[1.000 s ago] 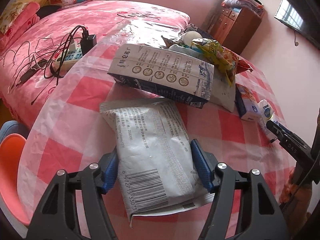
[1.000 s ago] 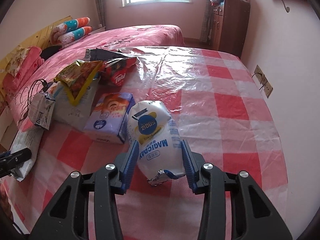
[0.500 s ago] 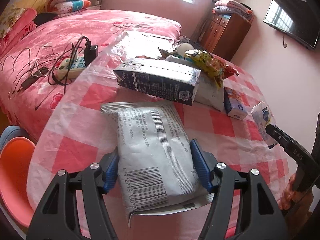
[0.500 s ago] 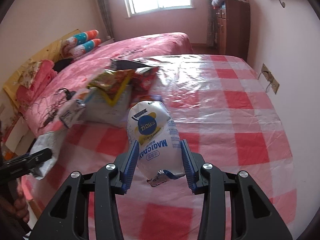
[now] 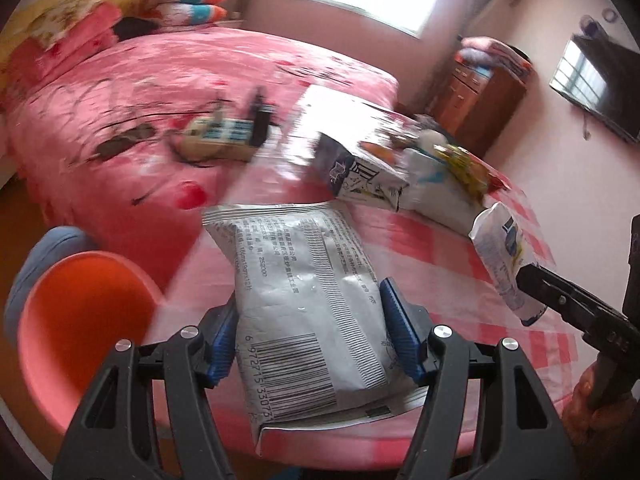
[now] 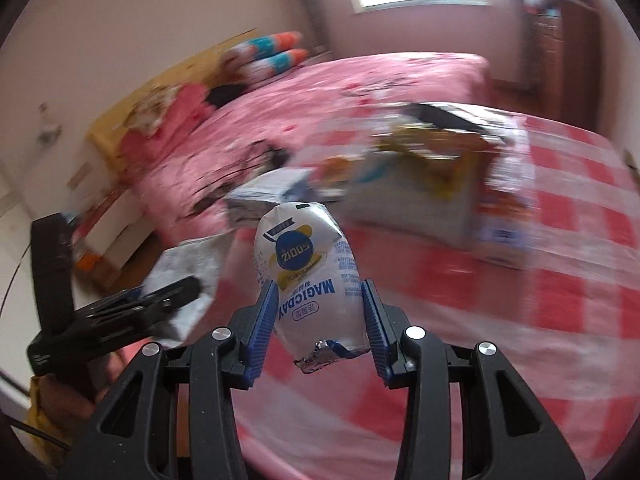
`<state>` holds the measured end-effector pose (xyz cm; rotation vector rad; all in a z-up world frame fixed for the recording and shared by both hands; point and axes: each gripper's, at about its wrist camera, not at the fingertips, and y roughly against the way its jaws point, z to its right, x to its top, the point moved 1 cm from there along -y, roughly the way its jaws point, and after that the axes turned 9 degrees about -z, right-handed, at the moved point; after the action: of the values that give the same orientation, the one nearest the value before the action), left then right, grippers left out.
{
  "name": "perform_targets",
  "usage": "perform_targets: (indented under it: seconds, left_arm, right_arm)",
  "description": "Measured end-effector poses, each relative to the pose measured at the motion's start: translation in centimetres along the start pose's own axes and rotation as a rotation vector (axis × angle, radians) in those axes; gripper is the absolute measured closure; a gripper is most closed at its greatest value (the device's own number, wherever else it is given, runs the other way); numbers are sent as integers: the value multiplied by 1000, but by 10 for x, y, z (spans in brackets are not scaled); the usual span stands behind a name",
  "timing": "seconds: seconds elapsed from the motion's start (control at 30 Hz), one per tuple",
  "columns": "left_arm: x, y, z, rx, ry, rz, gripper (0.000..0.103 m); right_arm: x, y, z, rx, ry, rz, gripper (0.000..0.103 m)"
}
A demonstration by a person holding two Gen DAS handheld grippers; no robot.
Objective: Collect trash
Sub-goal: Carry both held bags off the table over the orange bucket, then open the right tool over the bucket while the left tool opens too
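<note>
Blue ribbed pads (image 5: 390, 312) of left gripper (image 5: 310, 340) clamp grey crinkled packet (image 5: 308, 300), barcode end nearest camera, long axis running up frame. Right gripper (image 6: 318, 322) pinches white pouch (image 6: 310, 276) upright at frame centre. Orange bin (image 5: 76, 328) lower left, nearer left gripper. Remaining wrappers (image 5: 416, 176) heaped on checked table (image 5: 448, 248), upper right.
</note>
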<state>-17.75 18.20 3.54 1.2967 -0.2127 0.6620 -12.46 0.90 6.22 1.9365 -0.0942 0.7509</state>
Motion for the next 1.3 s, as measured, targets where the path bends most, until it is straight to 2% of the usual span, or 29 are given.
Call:
perform_targets:
  seconds: [0.1,0.27,0.5,0.67,0.7,0.77,0.8,0.83,0.93,1.1,1.3]
  left_arm:
    - [-6,10,-33,43,57,16,37]
    - [-19,21,-91,117,162,23,37]
    - [-37,21,-155,207,280,9,37]
    - [-48,15,-188,254,342,-5,36]
    - [-51,13,-193,264,354,-7,34]
    - [-55,9,-204,288,381,-6,26]
    - [-57,8,-208,303,392,-6,23]
    - [-59,8,-211,311,398,-3,22]
    - [-62,13,-214,314,381,48,18]
    - [-58,20,-206,302,291,176,17]
    - [-53,22,-182,281,213,197,17]
  right_arm:
    - [12,-26,-40,83,76,-46,59]
    - [20,-69,-99,164,191,-112,59]
    - [19,-121,-166,220,301,-197,59]
    - [15,-140,-193,233,364,-218,59]
    - [15,-145,-194,225,371,-218,59]
    - [15,-152,-195,213,356,-219,49]
    - [16,-155,-190,215,332,-219,37]
    - [16,-156,-186,222,311,-218,30]
    - [17,-151,-170,217,249,-201,21]
    - [18,-129,-139,191,178,-107,14]
    - [12,-106,-103,237,92,6,5]
